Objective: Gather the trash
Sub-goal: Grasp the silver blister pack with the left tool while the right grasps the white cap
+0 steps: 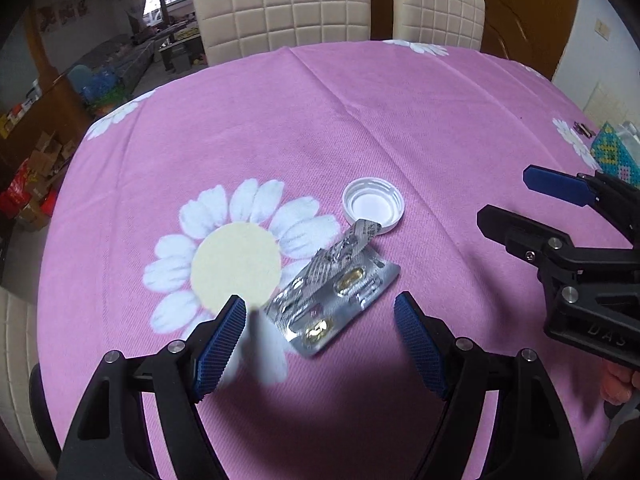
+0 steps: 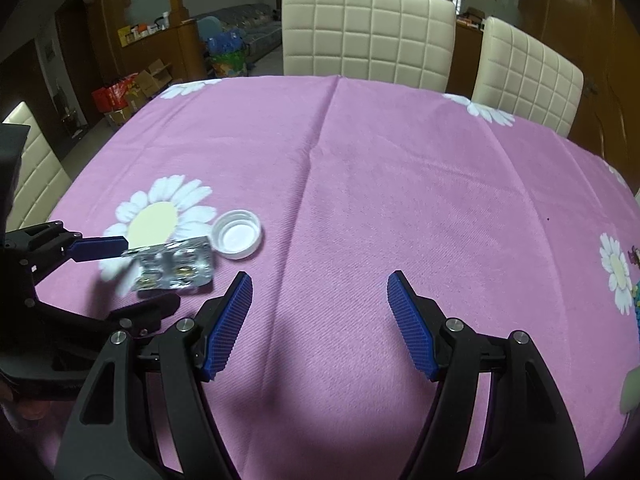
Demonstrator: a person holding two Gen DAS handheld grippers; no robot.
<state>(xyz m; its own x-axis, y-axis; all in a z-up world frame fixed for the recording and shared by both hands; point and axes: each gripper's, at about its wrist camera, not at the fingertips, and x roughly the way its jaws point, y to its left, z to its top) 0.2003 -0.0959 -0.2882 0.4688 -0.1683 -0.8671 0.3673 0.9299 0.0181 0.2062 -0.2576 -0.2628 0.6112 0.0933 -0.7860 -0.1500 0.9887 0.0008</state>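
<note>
A silver pill blister pack [image 1: 336, 292] lies on the pink flowered tablecloth, and a white bottle cap [image 1: 373, 205] lies open side up just beyond it. A blurred white scrap [image 1: 262, 340] is beside my left gripper's left finger. My left gripper [image 1: 320, 340] is open, its fingers on either side of the blister pack's near end. In the right wrist view the blister pack [image 2: 176, 266], the cap [image 2: 237, 234] and the left gripper [image 2: 120, 280] are at the left. My right gripper [image 2: 320, 314] is open and empty over bare cloth.
The round table [image 2: 400, 180] carries a pink cloth with white daisies. Two cream padded chairs [image 2: 368, 32] stand at the far edge. A beaded green and blue box [image 1: 612, 152] sits at the table's right edge. The right gripper [image 1: 560, 232] shows at the right of the left wrist view.
</note>
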